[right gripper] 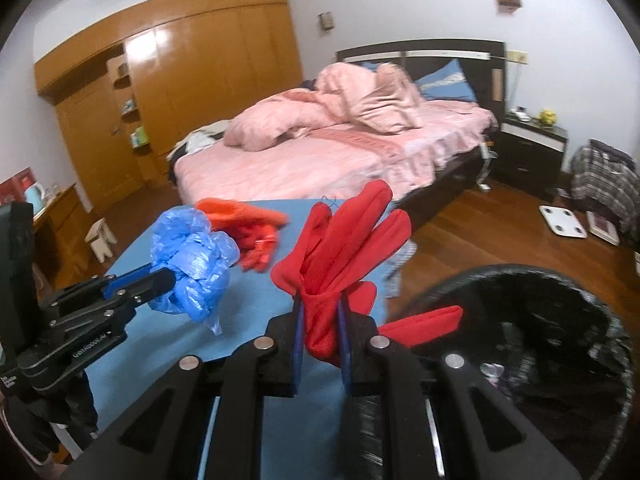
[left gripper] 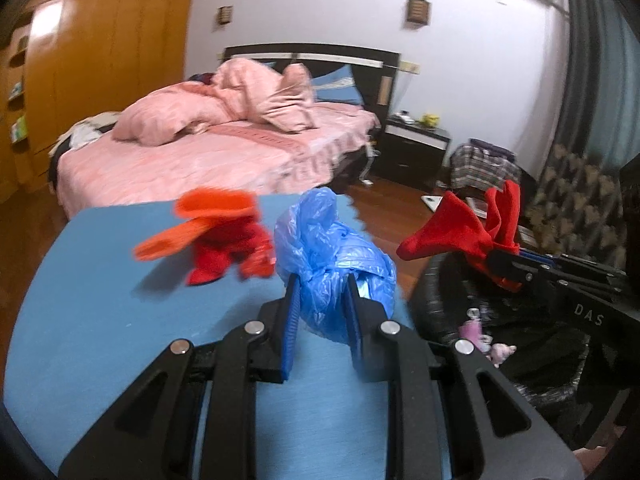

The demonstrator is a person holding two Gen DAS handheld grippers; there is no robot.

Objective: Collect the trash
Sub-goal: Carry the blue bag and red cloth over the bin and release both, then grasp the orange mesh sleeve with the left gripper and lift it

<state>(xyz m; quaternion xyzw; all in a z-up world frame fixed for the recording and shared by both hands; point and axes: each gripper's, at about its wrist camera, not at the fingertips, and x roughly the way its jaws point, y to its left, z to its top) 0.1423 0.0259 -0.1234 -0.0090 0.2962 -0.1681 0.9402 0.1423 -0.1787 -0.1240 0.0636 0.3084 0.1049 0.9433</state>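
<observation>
- Bedroom behind; blue table (right gripper: 256, 420) in front, black-lined bin (right gripper: 592, 304) off its right edge
- right gripper (right gripper: 320, 322) clamps red glove (right gripper: 344, 240), nearer the bin; left gripper (left gripper: 322, 300) pinches blue plastic bag (left gripper: 332, 248)
- orange-red gloves (left gripper: 224, 232) lie on the table

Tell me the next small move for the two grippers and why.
Probably carry both loads sideways until they hang over the black-lined bin, then open. The left gripper is clamped on the crumpled blue plastic bag above the blue table. The right gripper pinches the red glove near the bin's rim. Neither load is over the opening yet.
</observation>
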